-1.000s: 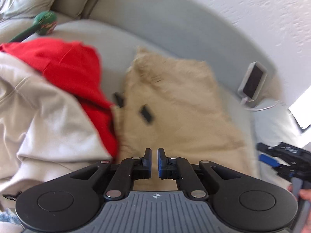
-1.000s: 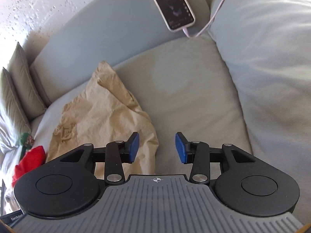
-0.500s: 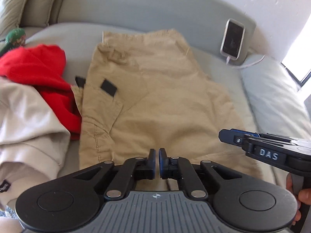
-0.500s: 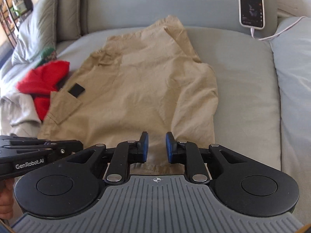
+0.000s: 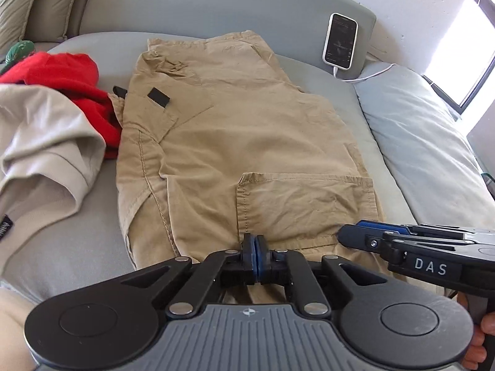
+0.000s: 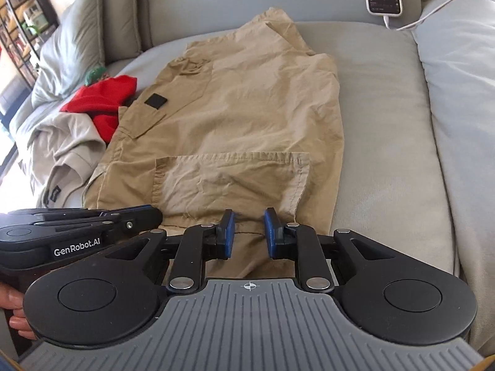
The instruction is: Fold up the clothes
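While the khaki cargo shorts lie spread flat on the grey sofa seat, both tools sit at their near hem. The left tool has its blue pads pressed together over the near edge of the shorts, just below the patch pocket; whether any cloth is pinched between them cannot be told. The right tool stands with its jaws parted, a clear gap between the pads, and the hem of the shorts runs under that gap without being held. In the left view the right tool shows side-on over the near right corner of the shorts. Left of the shorts a red garment touches their edge, and a beige garment lies crumpled beside it. A phone leans against the sofa back beyond the shorts, well apart from both tools, with a white cable attached.
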The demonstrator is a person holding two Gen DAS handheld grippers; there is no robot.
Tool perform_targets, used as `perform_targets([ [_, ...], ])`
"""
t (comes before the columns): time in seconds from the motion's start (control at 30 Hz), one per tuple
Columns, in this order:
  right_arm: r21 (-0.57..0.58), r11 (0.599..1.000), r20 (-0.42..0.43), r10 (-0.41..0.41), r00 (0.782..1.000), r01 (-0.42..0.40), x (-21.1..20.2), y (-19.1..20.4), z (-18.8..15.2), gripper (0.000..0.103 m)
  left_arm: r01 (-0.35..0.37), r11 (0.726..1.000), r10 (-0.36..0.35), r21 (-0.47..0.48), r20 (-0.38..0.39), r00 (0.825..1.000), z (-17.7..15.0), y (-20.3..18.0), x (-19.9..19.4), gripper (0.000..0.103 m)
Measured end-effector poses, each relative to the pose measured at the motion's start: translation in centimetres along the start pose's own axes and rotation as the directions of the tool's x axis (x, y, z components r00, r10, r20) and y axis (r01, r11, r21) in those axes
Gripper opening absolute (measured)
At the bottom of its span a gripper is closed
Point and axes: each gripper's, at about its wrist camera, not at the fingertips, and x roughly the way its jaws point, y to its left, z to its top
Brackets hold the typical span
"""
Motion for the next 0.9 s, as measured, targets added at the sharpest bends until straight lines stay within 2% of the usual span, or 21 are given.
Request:
perform_targets([
  [0.03, 0.002, 1.000, 0.006, 0.011, 1.000, -0.011, -0.9, 0.1, 0.1, 0.025, 0.005, 1.000, -0.004, -0.008, 0.025, 1.000, 0.1, 0.0, -1.1, 0.009],
  [0.1, 0.015, 0.999, 0.030, 0.042, 0.999, -0.043, -3.0, 0.0, 0.0, 0.029, 0.030, 0.999, -0.027, -0.034, 0.068, 0.997, -0.3, 0.1, -3.3, 0.017],
  [0.17, 0.032, 0.997, 0.053, 0.065, 0.996, -0.067, -5.2, -0.2, -0.6, 0.040, 0.059, 0.996, -0.053, -0.061, 0.099, 0.994, -0.8, 0.4, -5.2, 0.019],
  [0.2, 0.043, 0.996, 0.064, 0.071, 0.995, -0.074, -6.2, -0.3, -0.9, 0.040, 0.074, 0.995, -0.067, -0.072, 0.098, 0.993, -1.2, 0.5, -5.7, 0.019],
  [0.33, 0.089, 0.994, 0.038, 0.063, 0.997, -0.066, -5.5, -0.6, -2.9, 0.040, 0.103, 0.991, -0.100, -0.081, 0.045, 0.994, -3.3, 0.2, -5.4, 0.018],
  [0.43, 0.124, 0.991, 0.014, 0.056, 0.998, -0.058, -4.7, -0.9, -4.4, 0.040, 0.022, 0.997, -0.025, -0.073, -0.049, 0.998, -4.3, -0.2, -2.5, 0.012],
  [0.47, 0.135, 0.989, 0.005, 0.054, 0.999, -0.054, -4.5, -1.0, -4.8, 0.040, 0.003, 0.998, -0.008, -0.069, -0.062, 0.998, -4.3, -0.1, -1.8, 0.014],
  [0.53, 0.129, 0.991, 0.016, 0.043, 0.999, -0.045, -3.5, -1.0, -5.4, 0.038, -0.008, 0.998, 0.003, -0.069, -0.068, 0.998, -4.1, 0.1, -1.3, 0.019],
  [0.63, 0.132, 0.989, 0.036, 0.068, 0.997, -0.073, -4.7, -1.2, -5.2, 0.040, 0.013, 0.995, -0.020, -0.097, -0.074, 0.997, -3.7, 0.6, -2.4, 0.018],
  [0.7, 0.135, 0.986, 0.049, 0.088, 0.995, -0.094, -5.7, -1.3, -5.0, 0.041, 0.031, 0.992, -0.038, -0.120, -0.052, 0.998, -3.6, 1.2, -3.8, 0.018],
  [0.73, 0.148, 0.982, 0.059, 0.108, 0.992, -0.116, -6.3, -1.7, -5.0, 0.043, 0.037, 0.991, -0.042, -0.129, -0.034, 0.999, -3.6, 1.4, -4.5, 0.020],
  [0.8, 0.203, 0.966, 0.080, 0.146, 0.986, -0.160, -7.2, -3.2, -5.4, 0.062, 0.047, 0.990, -0.047, -0.131, 0.005, 0.999, -3.4, 1.7, -5.3, 0.021],
  [0.87, 0.262, 0.948, 0.097, 0.162, 0.982, -0.183, -7.5, -4.5, -6.0, 0.070, 0.085, 0.989, -0.081, -0.120, 0.038, 0.996, -3.1, 1.5, -5.6, 0.021],
  [0.9, 0.283, 0.940, 0.099, 0.172, 0.980, -0.194, -7.4, -5.0, -6.3, 0.069, 0.103, 0.988, -0.099, -0.111, 0.042, 0.994, -2.9, 1.2, -5.4, 0.020],
])
